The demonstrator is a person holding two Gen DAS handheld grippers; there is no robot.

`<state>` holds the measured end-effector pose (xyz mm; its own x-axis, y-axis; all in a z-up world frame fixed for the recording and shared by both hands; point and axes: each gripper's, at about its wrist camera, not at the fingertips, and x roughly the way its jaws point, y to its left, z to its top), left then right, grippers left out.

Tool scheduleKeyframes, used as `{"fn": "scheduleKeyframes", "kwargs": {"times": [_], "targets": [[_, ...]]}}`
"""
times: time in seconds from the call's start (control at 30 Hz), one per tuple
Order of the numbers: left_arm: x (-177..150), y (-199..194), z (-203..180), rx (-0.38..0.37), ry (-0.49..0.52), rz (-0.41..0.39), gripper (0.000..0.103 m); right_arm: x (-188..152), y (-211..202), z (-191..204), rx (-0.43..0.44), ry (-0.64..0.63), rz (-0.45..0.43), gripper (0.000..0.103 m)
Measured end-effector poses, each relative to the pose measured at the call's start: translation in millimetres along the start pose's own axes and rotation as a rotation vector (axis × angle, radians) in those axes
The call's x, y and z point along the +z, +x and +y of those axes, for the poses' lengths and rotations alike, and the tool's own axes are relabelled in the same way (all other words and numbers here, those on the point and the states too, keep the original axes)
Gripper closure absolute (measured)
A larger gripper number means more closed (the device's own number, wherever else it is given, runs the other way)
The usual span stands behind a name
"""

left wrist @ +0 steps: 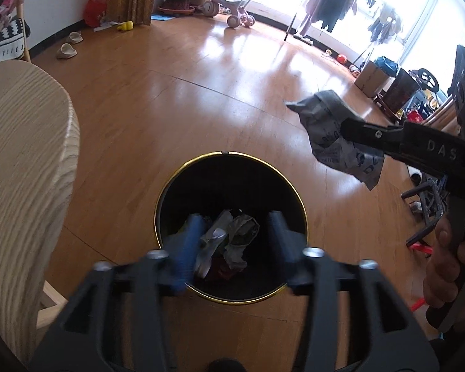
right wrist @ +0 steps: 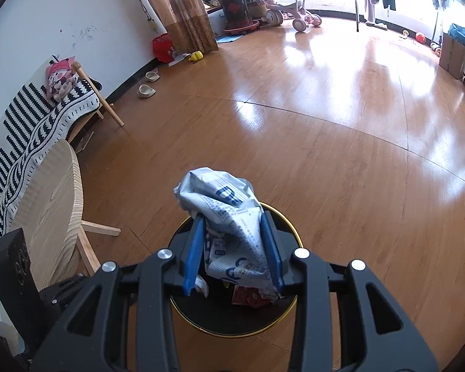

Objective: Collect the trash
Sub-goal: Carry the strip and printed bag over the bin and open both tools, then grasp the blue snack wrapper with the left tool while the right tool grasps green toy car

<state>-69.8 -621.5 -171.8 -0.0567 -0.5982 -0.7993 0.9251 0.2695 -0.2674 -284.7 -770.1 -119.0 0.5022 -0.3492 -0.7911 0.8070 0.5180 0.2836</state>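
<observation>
Right wrist view: right tongs (right wrist: 235, 248) clamp a crumpled wrapper (right wrist: 229, 217) above the bin (right wrist: 294, 229); left tongs (left wrist: 232, 241) gape empty.

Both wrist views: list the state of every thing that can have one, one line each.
Left gripper: open, empty, over the bin.
Right gripper: shut on the crumpled wrapper.
Crumpled wrapper: held in the air, not yet dropped.
Trash bin: upright, uncovered, partly filled.
Trash in the bin: lying loose at the bottom.
</observation>
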Motion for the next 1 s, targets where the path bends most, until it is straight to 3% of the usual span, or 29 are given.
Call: {"fn": "scheduleKeyframes", "kwargs": {"times": [0.27,0.3,0.43,0.57,0.8,1.0], "targets": [[0,-26,2,0.0,0.001,-0.041,0.037,-1,1,8,0.013,-0.015,0.012,0.066],[0,-30,1,0.001,0.0,-0.047,0.036,2,2,6,0.012,-0.014,0.014,0.063],[1,-54,3,-0.008,-0.012,-0.079,0.026,6,1,11,0.014,-0.004,-0.002,0.033],[2,-91,13,0.007,-0.038,-0.143,0.019,8,-3,32,0.039,-0.015,-0.014,0.031],[-17,-182,75,0.127,-0.168,-0.262,0.011,3,-13,129,0.162,-0.143,-0.022,0.025],[-64,-275,166,0.301,-0.388,-0.344,0.009,-26,-17,257,0.322,-0.347,0.03,0.023]]}}
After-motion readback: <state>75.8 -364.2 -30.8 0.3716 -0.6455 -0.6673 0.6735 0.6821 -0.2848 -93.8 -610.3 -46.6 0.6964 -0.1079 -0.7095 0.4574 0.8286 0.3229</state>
